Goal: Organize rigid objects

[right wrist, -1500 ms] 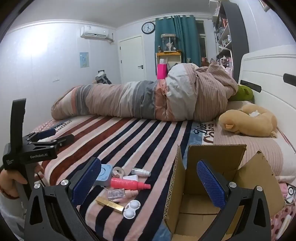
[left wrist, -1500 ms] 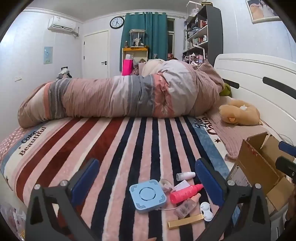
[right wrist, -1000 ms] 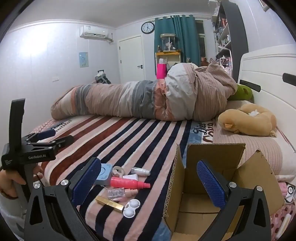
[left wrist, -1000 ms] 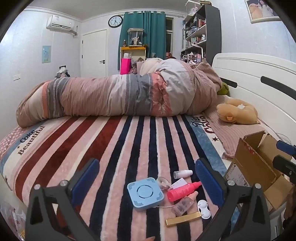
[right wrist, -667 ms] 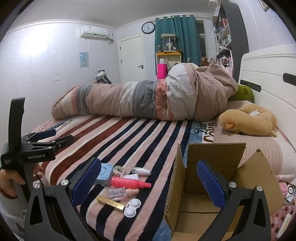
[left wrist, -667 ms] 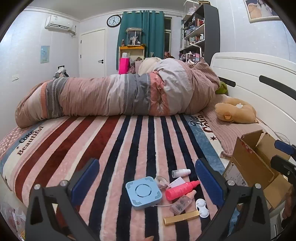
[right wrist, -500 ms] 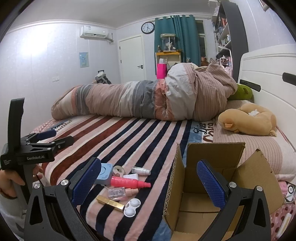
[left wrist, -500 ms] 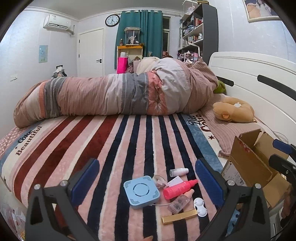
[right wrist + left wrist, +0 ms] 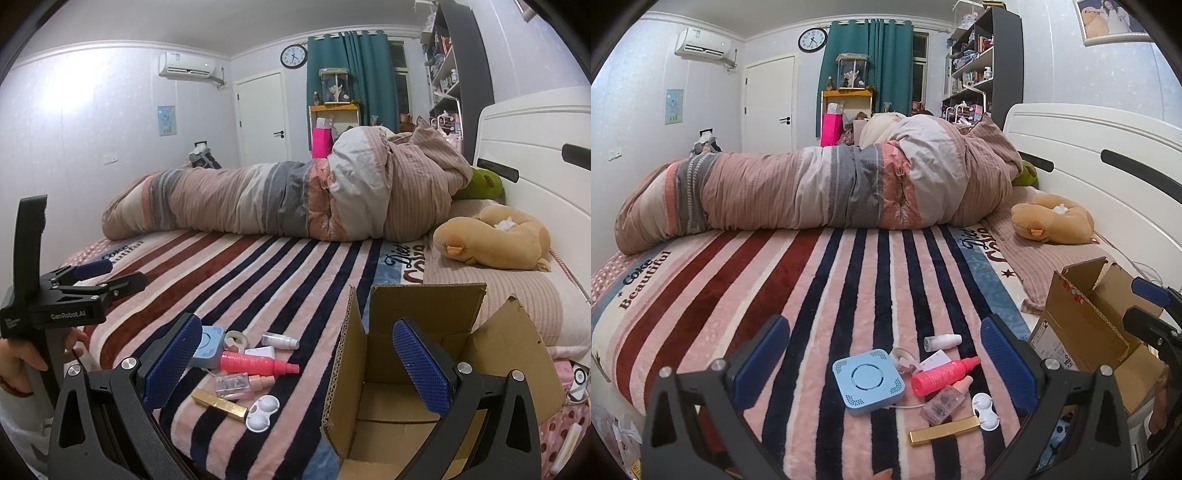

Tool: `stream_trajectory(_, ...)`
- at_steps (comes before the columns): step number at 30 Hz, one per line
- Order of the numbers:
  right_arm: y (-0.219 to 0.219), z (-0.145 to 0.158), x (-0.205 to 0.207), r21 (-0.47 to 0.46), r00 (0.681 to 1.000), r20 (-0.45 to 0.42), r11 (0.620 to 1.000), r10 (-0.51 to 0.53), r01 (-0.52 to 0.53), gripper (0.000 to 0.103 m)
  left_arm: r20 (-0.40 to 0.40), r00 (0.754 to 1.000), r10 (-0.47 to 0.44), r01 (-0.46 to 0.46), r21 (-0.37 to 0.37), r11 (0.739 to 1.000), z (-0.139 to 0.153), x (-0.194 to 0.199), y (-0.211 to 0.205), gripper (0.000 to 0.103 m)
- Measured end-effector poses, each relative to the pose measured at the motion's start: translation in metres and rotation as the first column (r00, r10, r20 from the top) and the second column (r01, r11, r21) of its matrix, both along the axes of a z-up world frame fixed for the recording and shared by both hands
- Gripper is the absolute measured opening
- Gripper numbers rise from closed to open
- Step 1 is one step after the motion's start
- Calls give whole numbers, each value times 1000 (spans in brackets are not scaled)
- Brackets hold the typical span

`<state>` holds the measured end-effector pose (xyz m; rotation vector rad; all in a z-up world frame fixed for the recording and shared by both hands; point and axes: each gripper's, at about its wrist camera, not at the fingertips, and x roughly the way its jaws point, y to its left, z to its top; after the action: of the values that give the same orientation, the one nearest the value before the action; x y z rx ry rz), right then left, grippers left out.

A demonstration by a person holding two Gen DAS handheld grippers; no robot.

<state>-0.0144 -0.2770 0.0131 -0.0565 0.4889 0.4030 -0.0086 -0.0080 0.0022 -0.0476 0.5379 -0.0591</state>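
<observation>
One cardboard box (image 9: 424, 373), one pink bottle (image 9: 942, 374), both grippers' jaws wide apart, empty

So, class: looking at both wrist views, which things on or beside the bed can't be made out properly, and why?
- Cardboard box floor: right wrist view, hidden by the right gripper finger and frame edge.
- Blue square device: right wrist view, half behind the gripper's other finger.
- Clear bottle label: left wrist view, too small.
</observation>
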Motion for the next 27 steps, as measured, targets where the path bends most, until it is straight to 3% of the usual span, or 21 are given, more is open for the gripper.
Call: stream_trajectory(27,-1,1,0,-1,1000,-3,1000,0,0,103,-2,1000,-9,9,5,1000,0,-3,0,103)
